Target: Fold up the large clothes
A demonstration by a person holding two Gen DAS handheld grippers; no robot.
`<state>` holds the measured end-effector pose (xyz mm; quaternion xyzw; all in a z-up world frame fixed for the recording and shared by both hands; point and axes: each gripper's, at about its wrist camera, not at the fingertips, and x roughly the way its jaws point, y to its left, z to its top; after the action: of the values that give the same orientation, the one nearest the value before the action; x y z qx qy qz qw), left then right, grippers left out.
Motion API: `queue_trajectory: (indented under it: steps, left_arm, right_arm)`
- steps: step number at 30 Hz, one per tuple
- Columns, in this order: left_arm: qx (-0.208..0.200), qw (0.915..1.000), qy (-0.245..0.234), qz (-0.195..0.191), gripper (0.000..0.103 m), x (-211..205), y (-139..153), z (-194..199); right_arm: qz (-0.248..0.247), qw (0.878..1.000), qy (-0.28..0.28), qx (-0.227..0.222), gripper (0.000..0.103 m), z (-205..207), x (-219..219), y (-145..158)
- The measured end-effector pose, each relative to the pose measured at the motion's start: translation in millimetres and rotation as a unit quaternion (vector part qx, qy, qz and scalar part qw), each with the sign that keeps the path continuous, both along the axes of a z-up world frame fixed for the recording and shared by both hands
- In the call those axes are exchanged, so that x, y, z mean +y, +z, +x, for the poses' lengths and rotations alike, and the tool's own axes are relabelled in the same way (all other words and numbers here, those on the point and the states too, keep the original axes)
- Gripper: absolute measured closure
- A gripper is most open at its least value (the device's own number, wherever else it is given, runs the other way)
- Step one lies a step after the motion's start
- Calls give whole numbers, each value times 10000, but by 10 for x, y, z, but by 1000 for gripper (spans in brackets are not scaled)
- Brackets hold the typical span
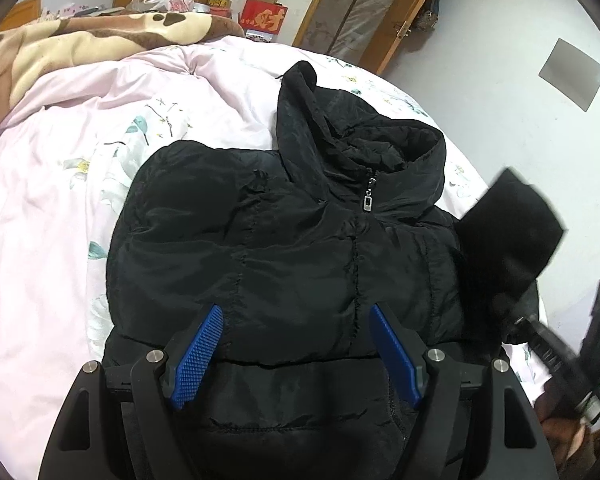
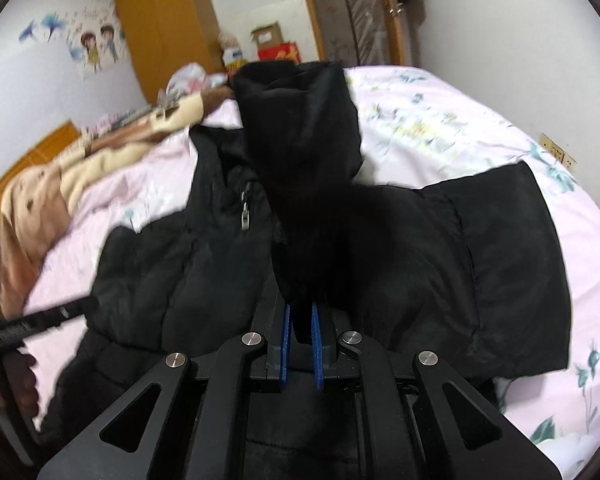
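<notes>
Black padded hooded jacket (image 1: 284, 240) lies front-up on the pink floral bed quilt (image 1: 60, 200), zipped, silver zipper pull (image 1: 367, 202) at the collar, hood bunched toward the far side of the bed. Fold is at an early-to-middle stage, by the look of it. In the left wrist view the jacket's left side already looks tucked in, with no sleeve showing there. The right gripper (image 2: 300, 316) is clenched on the black sleeve (image 2: 300, 140), its blue pads nearly together with fabric between them, and the sleeve is lifted above the jacket body, cuff end up. Right wrist view is blurred. Left gripper (image 1: 296, 320) is released, jaws wide, hovering over the lower chest and holding nothing. Left to do: lay this sleeve across the chest, fold the body up, deal with the hood.
</notes>
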<state>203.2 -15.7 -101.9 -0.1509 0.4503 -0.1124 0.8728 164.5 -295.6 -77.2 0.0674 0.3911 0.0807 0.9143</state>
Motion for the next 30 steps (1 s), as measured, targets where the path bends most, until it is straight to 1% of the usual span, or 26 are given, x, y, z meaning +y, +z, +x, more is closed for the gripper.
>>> queue_trajectory:
  steps: [4, 5, 6, 7, 8, 9, 10, 12, 13, 14, 16, 18, 19, 21, 23, 26, 28, 29, 30]
  left_arm:
    - [-16, 9999, -113, -119, 27, -70, 8, 51]
    - [0, 9997, -178, -189, 27, -106, 13, 83]
    - [32, 9990, -274, -341, 27, -147, 14, 124]
    - [70, 9985, -322, -446, 26, -181, 15, 161]
    - [90, 9979, -380, -518, 22, -226, 19, 193]
    - [116, 9964, -523, -662, 16, -298, 16, 245]
    - [145, 9951, -612, -768, 15, -342, 10, 282]
    - [233, 9901, -756, -1159, 15, -457, -23, 389]
    - [298, 9895, -777, -1184, 15, -508, -43, 429]
    - [391, 9900, -802, -1088, 15, -581, -65, 476]
    - [504, 9898, -959, -930, 15, -745, -105, 575]
    - [600, 9889, -1005, -917, 15, -845, -155, 620]
    - [718, 9883, -988, -912, 15, -905, -207, 659]
    - [865, 9898, -842, -763, 15, -967, -287, 675]
    - [921, 9909, -762, -620, 15, -1022, -341, 681]
    - [873, 9921, -733, -530, 17, -1091, -367, 655]
    - [891, 9925, -704, -464, 37, -1125, -367, 645]
    - [908, 9924, -680, -469, 56, -1129, -366, 648]
    - [921, 9923, -669, -488, 69, -1119, -355, 647]
  right_arm:
    - [-235, 9995, 171, 102, 92, -41, 110, -141]
    - [-243, 9994, 215, 117, 92, -55, 126, -162]
    - [-236, 9993, 253, 121, 90, -63, 124, -166]
    - [-226, 9992, 295, 118, 84, -74, 121, -161]
    - [-212, 9991, 338, 114, 79, -88, 119, -161]
    - [-213, 9990, 369, 111, 77, -99, 108, -151]
    - [-229, 9989, 388, 101, 73, -125, 105, -150]
    - [-211, 9988, 426, 104, 65, -152, 77, -137]
    - [-181, 9988, 439, 105, 58, -173, 57, -139]
    - [-119, 9989, 444, 101, 54, -195, 26, -129]
    - [-14, 9989, 462, 56, 54, -244, -11, -104]
    - [20, 9989, 466, -30, 53, -284, -71, -56]
    - [-10, 9989, 470, -71, 53, -300, -89, -36]
    - [-32, 9986, 512, -106, 52, -329, -129, -3]
    - [-34, 9990, 428, -156, 51, -349, -210, 37]
    - [33, 9996, 161, -230, 51, -370, -418, 98]
    - [41, 9996, -116, -264, 51, -371, -587, 136]
    - [57, 9992, -283, -288, 51, -372, -678, 154]
    - [70, 9985, -453, -310, 51, -375, -771, 169]
